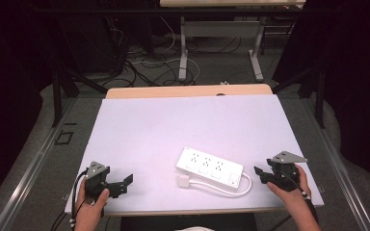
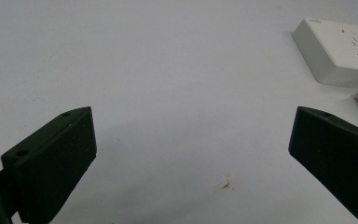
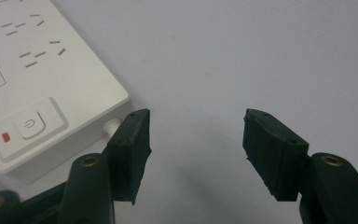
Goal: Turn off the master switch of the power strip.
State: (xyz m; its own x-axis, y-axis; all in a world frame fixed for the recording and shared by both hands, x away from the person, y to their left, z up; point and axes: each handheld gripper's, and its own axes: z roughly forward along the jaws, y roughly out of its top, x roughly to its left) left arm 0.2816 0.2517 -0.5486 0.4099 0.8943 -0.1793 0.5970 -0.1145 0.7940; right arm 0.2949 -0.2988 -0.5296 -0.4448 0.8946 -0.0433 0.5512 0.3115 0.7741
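A white power strip (image 1: 209, 166) lies flat on the white table top (image 1: 173, 125), near the front and right of the middle. Its white cable (image 1: 231, 190) loops along the front to a white plug (image 1: 183, 181) lying beside it. My left gripper (image 1: 124, 185) rests at the front left, open, with bare table between its jaws (image 2: 191, 135); the power strip (image 2: 340, 51) is far off to its upper right. My right gripper (image 1: 259, 175) is at the front right, open and holding nothing (image 3: 196, 135). Its left jaw stands close beside the switch end of the power strip (image 3: 37, 84), where the power button (image 3: 30, 123) sits.
The table's wooden far edge (image 1: 188, 90) shows beyond the white top. Past it the floor holds loose cables (image 1: 144, 67) and another table's metal legs (image 1: 183, 53). A small brown mark (image 2: 227, 185) is on the table top near the left gripper.
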